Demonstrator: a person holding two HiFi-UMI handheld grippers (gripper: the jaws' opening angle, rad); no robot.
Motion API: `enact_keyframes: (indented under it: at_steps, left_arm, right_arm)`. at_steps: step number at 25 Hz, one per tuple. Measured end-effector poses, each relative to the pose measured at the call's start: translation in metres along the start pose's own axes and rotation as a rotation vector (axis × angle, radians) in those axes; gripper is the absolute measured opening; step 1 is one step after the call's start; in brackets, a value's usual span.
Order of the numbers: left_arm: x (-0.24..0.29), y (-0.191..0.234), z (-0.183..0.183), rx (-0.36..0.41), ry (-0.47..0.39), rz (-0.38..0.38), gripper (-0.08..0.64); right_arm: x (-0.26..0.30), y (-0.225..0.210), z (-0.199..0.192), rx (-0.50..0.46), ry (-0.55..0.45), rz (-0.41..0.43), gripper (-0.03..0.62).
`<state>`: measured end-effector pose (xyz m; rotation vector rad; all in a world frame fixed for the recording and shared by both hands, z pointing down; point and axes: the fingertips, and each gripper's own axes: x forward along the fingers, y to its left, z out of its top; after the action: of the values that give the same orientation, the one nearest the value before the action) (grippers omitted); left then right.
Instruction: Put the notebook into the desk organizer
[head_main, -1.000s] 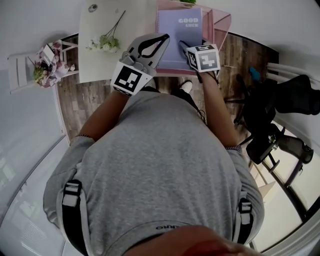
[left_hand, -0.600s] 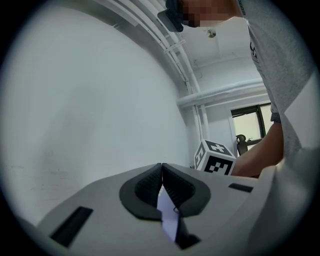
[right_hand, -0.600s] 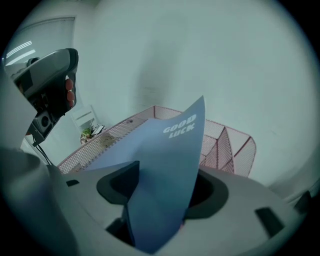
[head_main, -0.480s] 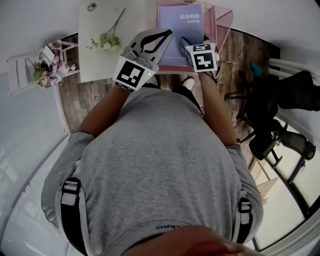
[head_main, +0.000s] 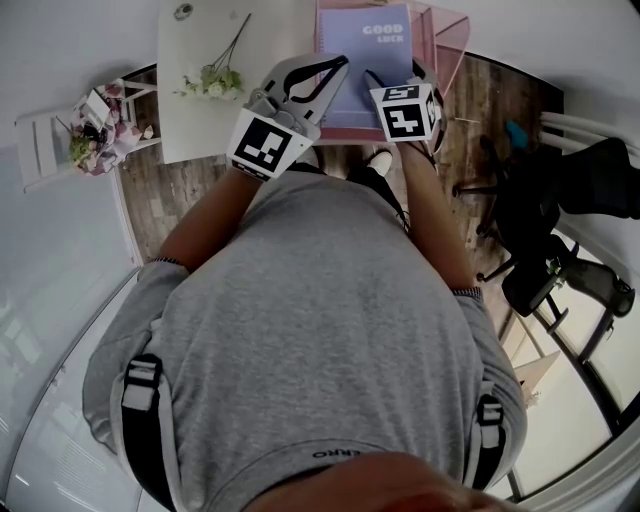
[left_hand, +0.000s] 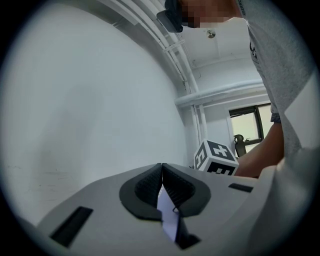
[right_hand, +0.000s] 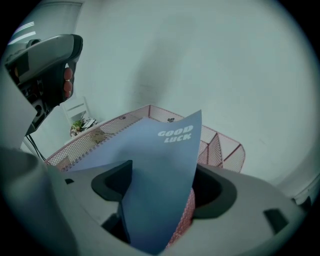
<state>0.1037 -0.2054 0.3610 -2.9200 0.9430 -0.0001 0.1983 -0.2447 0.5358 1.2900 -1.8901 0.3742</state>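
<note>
A: Which step was judged to be in hand?

B: The insertion itself. The notebook (right_hand: 165, 150) was seen tilted over the pink mesh of the desk organizer (right_hand: 220, 150), its "GOOD LUCK" cover facing up. Whether it was fully seated could not be told.

A: How were the grips recorded?

B: The left hand-held gripper (left_hand: 162, 180) was found closed on a thin edge of the notebook, at the side away from the desk organizer's open wire end. The jaws of the right hand-held gripper (right_hand: 162, 187) had just been opening and were noted wide apart. The notebook stood between them, but no pad was pressed on it.

A: What was the next move thought to call for?

B: Probably the right gripper would be drawn clear. The notebook would then be eased down into the desk organizer before the left grip was released.
</note>
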Motion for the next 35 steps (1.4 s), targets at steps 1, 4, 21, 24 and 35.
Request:
enact_keyframes:
  at_steps: [1, 4, 21, 24, 35]
  left_arm:
    - [0.0, 0.0, 0.0, -0.002, 0.0, 0.0, 0.02]
    - [0.001, 0.0, 0.002, 0.0, -0.005, 0.0, 0.02]
    - [0.012, -0.006, 0.001, -0.006, 0.002, 0.017, 0.02]
    - [0.014, -0.005, 0.005, -0.002, -0.006, 0.034, 0.02]
    - [0.015, 0.0, 0.043, 0.011, -0.079, 0.105, 0.02]
  right_arm:
    - [0.0, -0.002, 0.0, 0.0, 0.002, -0.005, 0.39]
    - [0.0, -0.005, -0.002, -0.011, 0.013, -0.022, 0.402]
    - [-0.034, -0.024, 0.024, 0.022, -0.143, 0.018, 0.403]
    - [-0.056, -0.027, 0.046, 0.043, -0.27, 0.065, 0.388]
    - [-0.16, -0.029, 0.102, 0.03, -0.678, 0.182, 0.229]
